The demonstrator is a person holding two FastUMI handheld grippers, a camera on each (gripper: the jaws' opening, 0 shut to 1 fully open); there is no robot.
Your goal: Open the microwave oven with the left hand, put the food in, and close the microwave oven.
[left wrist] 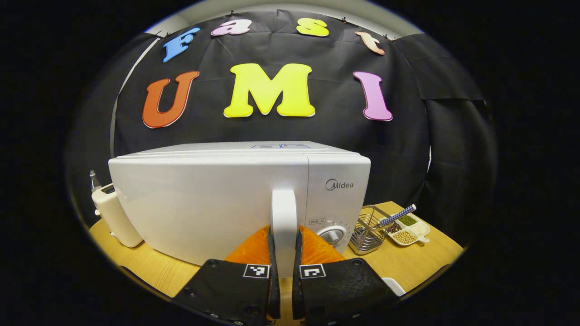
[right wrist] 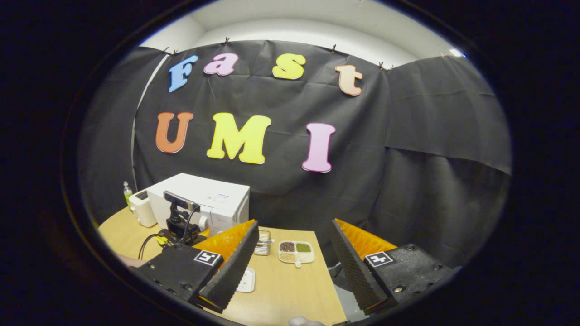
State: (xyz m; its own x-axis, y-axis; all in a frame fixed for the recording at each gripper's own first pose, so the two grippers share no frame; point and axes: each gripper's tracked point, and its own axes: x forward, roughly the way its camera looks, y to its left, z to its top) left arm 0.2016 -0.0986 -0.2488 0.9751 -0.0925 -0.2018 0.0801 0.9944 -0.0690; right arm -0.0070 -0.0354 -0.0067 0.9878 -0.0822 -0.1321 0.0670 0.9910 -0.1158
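Note:
The white microwave (left wrist: 208, 199) stands on the wooden table (left wrist: 408, 262) with its door flush against the body. My left gripper (left wrist: 284, 237) is shut on the upright white door handle (left wrist: 283, 213), one finger on each side. In the right gripper view the microwave (right wrist: 217, 199) is far off at the left, with the left gripper (right wrist: 179, 224) at its front. A white divided dish of beans and grains (left wrist: 406, 231) (right wrist: 297, 252) lies to the right of the microwave. My right gripper (right wrist: 293, 226) hangs open above the table, holding nothing.
A wire basket (left wrist: 367, 228) (right wrist: 263, 242) sits between microwave and dish. A patterned-handled spoon (left wrist: 398, 214) rests on the dish. A cream toaster-like appliance (left wrist: 113, 213) (right wrist: 142, 208) and a green bottle (right wrist: 128, 190) stand left of the microwave. A small white tray (right wrist: 247, 280) lies near the table front.

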